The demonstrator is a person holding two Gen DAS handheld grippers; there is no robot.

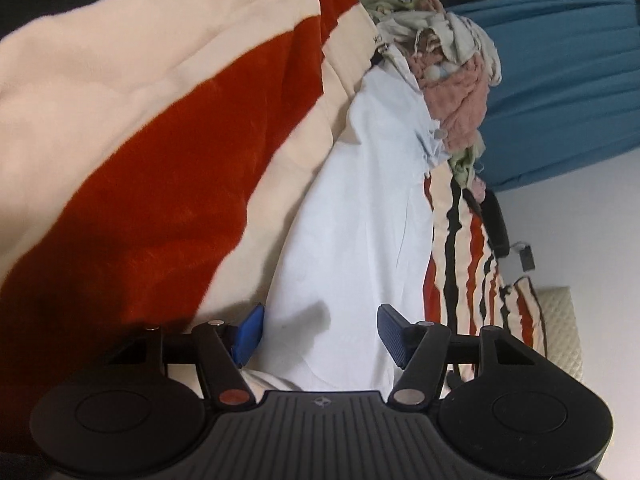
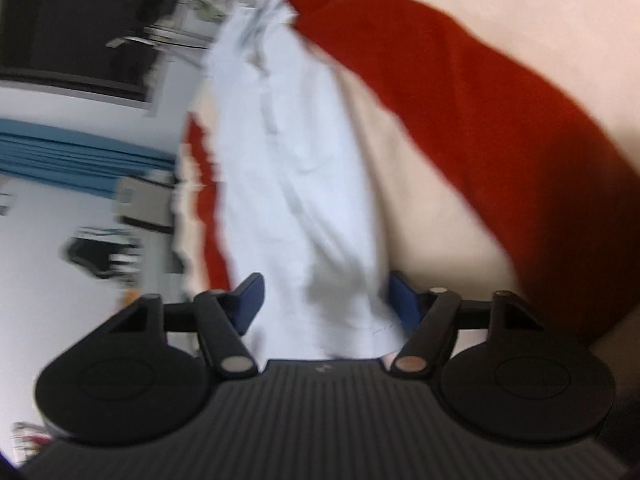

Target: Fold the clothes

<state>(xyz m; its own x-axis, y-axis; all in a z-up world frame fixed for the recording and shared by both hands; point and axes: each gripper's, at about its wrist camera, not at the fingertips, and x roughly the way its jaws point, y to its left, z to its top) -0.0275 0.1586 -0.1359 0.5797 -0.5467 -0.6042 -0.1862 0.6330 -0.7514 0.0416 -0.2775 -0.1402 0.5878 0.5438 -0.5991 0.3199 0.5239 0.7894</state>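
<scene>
A pale blue garment [image 1: 352, 216] [image 2: 296, 184] lies stretched lengthwise in a long, loosely creased strip near the edge of the striped blanket [image 1: 168, 168].

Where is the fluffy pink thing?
In the left wrist view, the pink garment sits upper right in the clothes pile, beside the pale blue shirt, before the blue curtain.

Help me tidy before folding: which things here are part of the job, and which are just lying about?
Job:
pale blue garment, between both open grippers
left gripper
right gripper
clothes pile, probably next

Lying about:
striped blanket underneath
blue curtain
quilted cushion
</scene>
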